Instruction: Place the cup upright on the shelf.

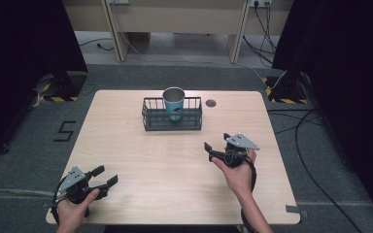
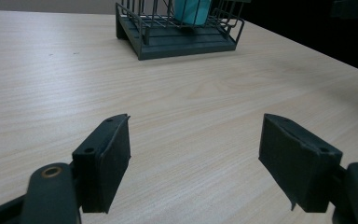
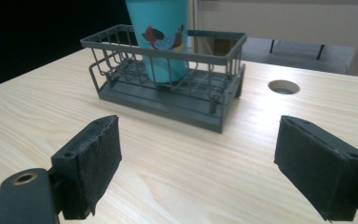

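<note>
Teal cup standing in the wire basket, both grippers wide apart and holding nothing

Nearest the person, in the high view, the left gripper sits low over the near left corner of the wooden table, held in the left hand; its jaws are spread wide with nothing between them. The left gripper view confirms this: only bare wood lies between the two black pads.

Farther in and to the right, the right gripper is held in the right hand over the right half of the table, pointing toward the basket. Its jaws too are wide open and hold nothing, as the right gripper view shows with plain tabletop between the pads.

Beyond both, near the far edge at the middle, the dark wire basket rests on the table, well apart from either gripper. The teal cup stands upright inside it, open mouth up.

The right gripper view adds a cartoon print on the cup's side, and shows the round hole in the tabletop just beside the basket. The left gripper view cuts the cup off at the top edge. The high view alone shows the grey floor around the table, with a "5" marked on it at the left.
</note>
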### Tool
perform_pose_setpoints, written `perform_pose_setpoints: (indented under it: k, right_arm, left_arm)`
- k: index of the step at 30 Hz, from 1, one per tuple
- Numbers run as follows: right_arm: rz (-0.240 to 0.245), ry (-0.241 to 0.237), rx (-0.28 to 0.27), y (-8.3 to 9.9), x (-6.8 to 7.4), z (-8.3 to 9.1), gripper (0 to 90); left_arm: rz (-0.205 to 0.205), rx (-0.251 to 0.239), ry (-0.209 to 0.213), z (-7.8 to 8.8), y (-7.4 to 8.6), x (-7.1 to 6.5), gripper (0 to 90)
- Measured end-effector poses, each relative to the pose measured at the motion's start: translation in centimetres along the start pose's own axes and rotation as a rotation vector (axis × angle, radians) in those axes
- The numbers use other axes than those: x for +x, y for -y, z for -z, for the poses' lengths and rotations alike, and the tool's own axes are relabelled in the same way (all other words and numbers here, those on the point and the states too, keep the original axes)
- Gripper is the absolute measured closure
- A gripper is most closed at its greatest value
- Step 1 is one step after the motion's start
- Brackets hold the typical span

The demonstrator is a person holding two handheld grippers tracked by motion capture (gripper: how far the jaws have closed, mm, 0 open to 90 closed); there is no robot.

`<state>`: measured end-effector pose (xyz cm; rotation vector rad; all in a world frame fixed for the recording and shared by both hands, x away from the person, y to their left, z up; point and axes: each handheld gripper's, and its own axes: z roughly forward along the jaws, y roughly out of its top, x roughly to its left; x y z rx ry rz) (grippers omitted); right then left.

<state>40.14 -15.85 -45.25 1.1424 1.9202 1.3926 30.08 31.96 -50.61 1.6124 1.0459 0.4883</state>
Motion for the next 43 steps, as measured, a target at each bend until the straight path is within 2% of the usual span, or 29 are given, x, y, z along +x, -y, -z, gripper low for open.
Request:
perform_pose_setpoints:
  k: [13, 21, 30, 35, 43]
  right_arm:
    - [-0.01, 0.059, 0.005, 2.3, -1.7, 3.5, 15.7]
    - [-0.037, 0.094, 0.01, 4.4, -2.5, 5.6, 15.8]
    - [-0.036, 0.112, 0.009, 5.7, -2.7, 6.7, 15.9]
    - [-0.043, 0.136, -0.029, 6.5, -2.6, 7.6, 16.2]
    - [-0.046, 0.133, -0.04, 6.9, -2.7, 7.8, 16.3]
  left_arm:
    - [-0.004, 0.004, 0.0, -0.1, 0.0, -0.1, 24.4]
    - [-0.003, 0.004, -0.001, -0.1, 0.0, -0.2, 24.5]
    - [-0.007, 0.008, -0.001, -0.1, 0.1, -0.2, 24.5]
    - [-0.003, 0.004, 0.001, -0.2, 0.1, -0.2, 24.4]
    - [-0.008, 0.004, 0.009, -0.3, 0.0, -0.3, 24.3]
